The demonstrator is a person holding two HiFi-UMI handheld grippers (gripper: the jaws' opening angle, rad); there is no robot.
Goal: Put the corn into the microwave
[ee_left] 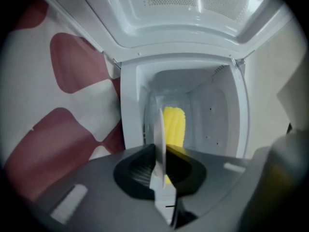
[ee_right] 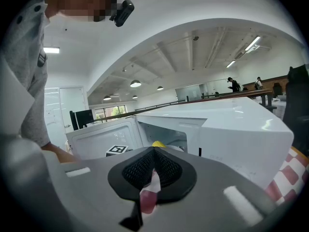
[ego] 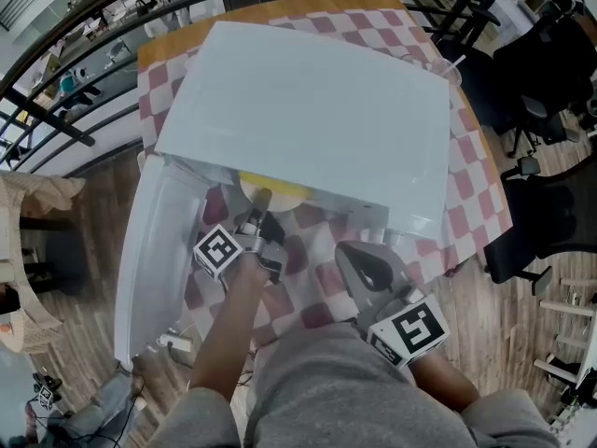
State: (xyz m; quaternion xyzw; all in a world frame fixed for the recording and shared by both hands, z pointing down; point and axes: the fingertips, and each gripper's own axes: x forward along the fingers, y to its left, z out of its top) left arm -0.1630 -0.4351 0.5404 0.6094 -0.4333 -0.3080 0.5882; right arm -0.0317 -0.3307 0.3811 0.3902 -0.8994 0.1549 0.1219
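The white microwave stands on the checkered table with its door swung open to the left. My left gripper is at the opening, shut on the thin rim of a white plate. The yellow corn lies on that plate, inside the cavity. From above only a yellow patch of the corn shows under the microwave's top edge. My right gripper hangs in front of the microwave, apart from it, shut with nothing held. In the right gripper view the corn peeks out of the open cavity.
A red-and-white checkered cloth covers the table around the microwave. Black office chairs stand to the right. A dark railing runs at the left, and there is wooden floor beside the open door.
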